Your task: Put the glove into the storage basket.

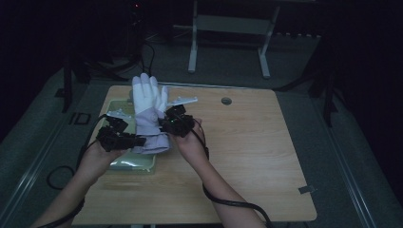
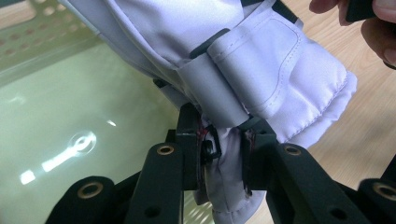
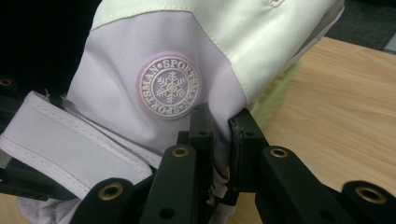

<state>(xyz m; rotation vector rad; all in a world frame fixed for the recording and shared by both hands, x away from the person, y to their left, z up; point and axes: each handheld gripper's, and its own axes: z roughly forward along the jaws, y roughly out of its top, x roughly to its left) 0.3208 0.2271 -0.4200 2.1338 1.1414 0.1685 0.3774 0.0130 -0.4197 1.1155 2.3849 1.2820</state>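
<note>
One snowflake badge [image 3: 168, 85] on glove [image 3: 154, 56]

white glove [image 1: 147, 107], left tongs [image 1: 138, 141], right tongs [image 1: 164, 124]

Light wood-grain tabletop [image 1: 247, 156], rounded corners, w/ small round grey cable hole [image 1: 226, 100] near far edge. Pale green plastic tray [image 1: 124, 164] lies flat on left part, perforated wall at far side. Small grey tab [image 1: 306, 190] at right front edge.
</note>
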